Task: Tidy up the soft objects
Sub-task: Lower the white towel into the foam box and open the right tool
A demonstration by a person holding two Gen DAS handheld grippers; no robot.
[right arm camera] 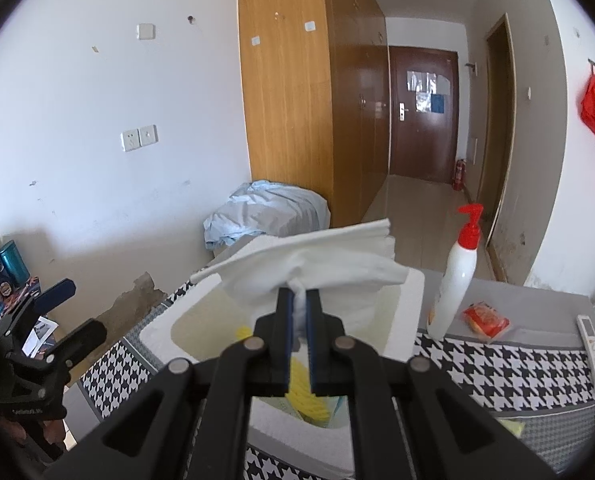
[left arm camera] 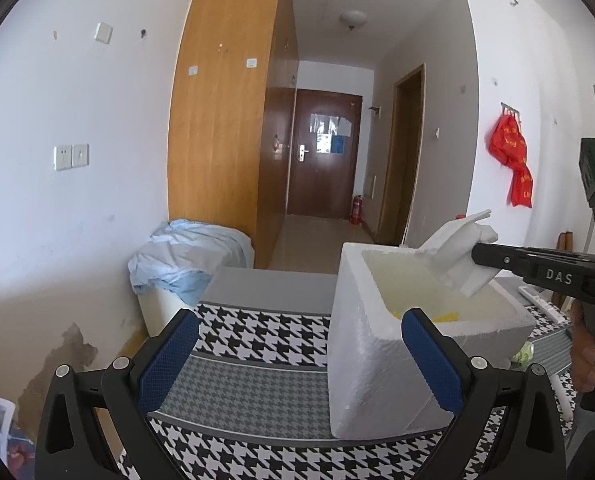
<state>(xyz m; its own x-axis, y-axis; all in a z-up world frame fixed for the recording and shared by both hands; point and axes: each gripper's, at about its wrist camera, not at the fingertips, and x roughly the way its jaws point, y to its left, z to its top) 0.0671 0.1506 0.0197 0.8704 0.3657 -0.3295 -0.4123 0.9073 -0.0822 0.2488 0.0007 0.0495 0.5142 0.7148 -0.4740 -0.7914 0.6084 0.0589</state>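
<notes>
A white foam box (left arm camera: 381, 344) stands on the houndstooth-covered table (left arm camera: 257, 336). Yellow soft items (right arm camera: 307, 394) lie inside it. My right gripper (right arm camera: 300, 300) is shut on a folded white cloth (right arm camera: 321, 264) and holds it over the box opening (right arm camera: 205, 332). In the left wrist view the cloth (left arm camera: 457, 256) hangs from the right gripper (left arm camera: 481, 254) above the box's far rim. My left gripper (left arm camera: 301, 354) is open and empty, low at the box's near left corner.
A white pump bottle with red top (right arm camera: 455, 280), a red packet (right arm camera: 486, 319) and a white remote (right arm camera: 593, 346) lie right of the box. A blue-sheeted bundle (left arm camera: 189, 256) sits by the wooden wardrobe (left arm camera: 225, 120). A small green item (left arm camera: 524, 353) lies by the box.
</notes>
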